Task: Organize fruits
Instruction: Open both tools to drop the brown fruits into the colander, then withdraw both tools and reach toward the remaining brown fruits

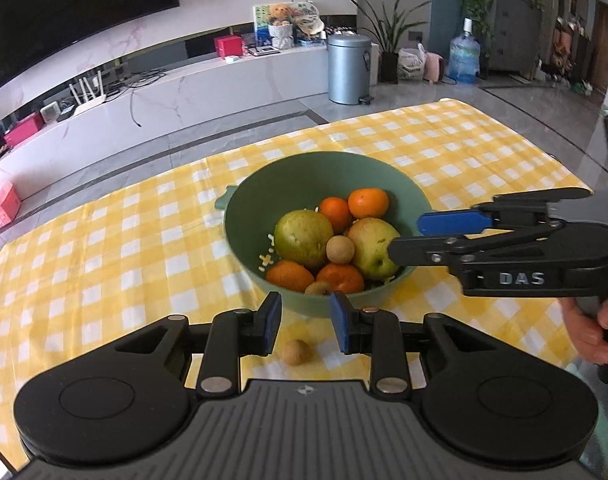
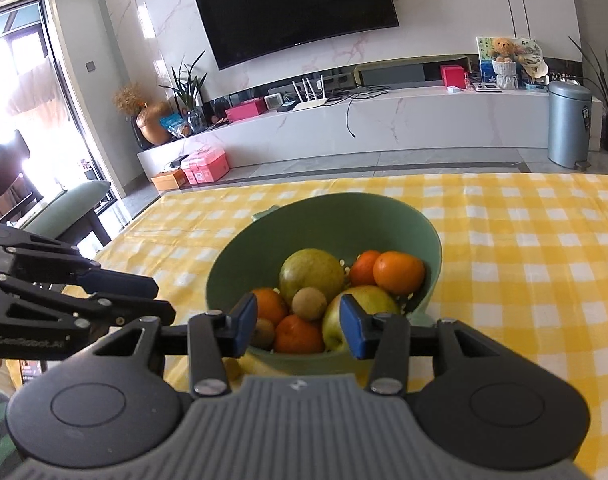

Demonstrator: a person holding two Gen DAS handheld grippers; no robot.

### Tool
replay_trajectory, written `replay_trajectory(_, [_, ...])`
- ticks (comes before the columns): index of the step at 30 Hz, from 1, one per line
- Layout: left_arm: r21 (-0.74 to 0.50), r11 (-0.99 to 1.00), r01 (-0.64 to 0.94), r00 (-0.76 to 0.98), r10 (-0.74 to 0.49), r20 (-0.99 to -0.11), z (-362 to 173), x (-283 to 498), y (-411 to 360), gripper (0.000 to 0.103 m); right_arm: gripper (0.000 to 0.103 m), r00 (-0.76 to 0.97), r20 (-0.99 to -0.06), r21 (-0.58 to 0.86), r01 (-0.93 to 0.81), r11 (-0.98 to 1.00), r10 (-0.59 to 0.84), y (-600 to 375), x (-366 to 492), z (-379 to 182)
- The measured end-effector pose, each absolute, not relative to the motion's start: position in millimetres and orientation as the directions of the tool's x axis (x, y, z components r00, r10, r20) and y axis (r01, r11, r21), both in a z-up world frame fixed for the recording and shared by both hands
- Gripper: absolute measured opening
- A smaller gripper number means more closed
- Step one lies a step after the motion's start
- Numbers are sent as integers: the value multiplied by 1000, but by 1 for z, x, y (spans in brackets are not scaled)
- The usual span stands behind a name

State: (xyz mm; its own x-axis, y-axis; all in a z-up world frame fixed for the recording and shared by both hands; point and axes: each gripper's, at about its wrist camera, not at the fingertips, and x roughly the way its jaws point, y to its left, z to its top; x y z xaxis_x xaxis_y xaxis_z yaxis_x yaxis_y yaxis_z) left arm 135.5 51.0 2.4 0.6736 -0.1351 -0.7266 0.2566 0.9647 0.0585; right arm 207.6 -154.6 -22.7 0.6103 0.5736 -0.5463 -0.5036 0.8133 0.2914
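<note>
A green bowl stands on the yellow checked cloth. It holds two green-yellow pears, several oranges and a small brown round fruit. Another small brown fruit lies on the cloth just before the bowl, under my left gripper. That gripper is open and hovers at the bowl's near rim with nothing between its pads. My right gripper is open too, above the bowl's near edge, with bare pads. From the left wrist view its tips reach over the right-hand pear.
The checked cloth covers the table all round the bowl. A person's hand holds the right gripper's handle. The left gripper enters the right wrist view from the left. Beyond the table are grey floor, a white TV cabinet and a metal bin.
</note>
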Motion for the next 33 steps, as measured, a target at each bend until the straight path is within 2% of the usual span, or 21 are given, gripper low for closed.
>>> replay_trajectory(7, [35,968,247,680,-148,-718,-22,127,51,35,43,591,-585,312,-468,827,555,-156,190,-24])
replay_trajectory(17, [-73,973,220,636,-199,-746,-46,131,73,35,43,477,-757,327,-315,891,446,-151,197,-64])
replay_trajectory(22, [-101,973,206,621,-210,-755,-55,137,79,35,44,446,-784,322,-300,898,431,-139,201,-77])
replay_trajectory(26, [-99,974,204,618,-206,-759,-60,141,82,36,51,453,-788,308,-296,904,417,-134,205,-80])
replay_trajectory(33, [-95,974,208,600,-203,-774,-69,148,83,36,51,454,-787,320,-278,906,418,-131,211,-84])
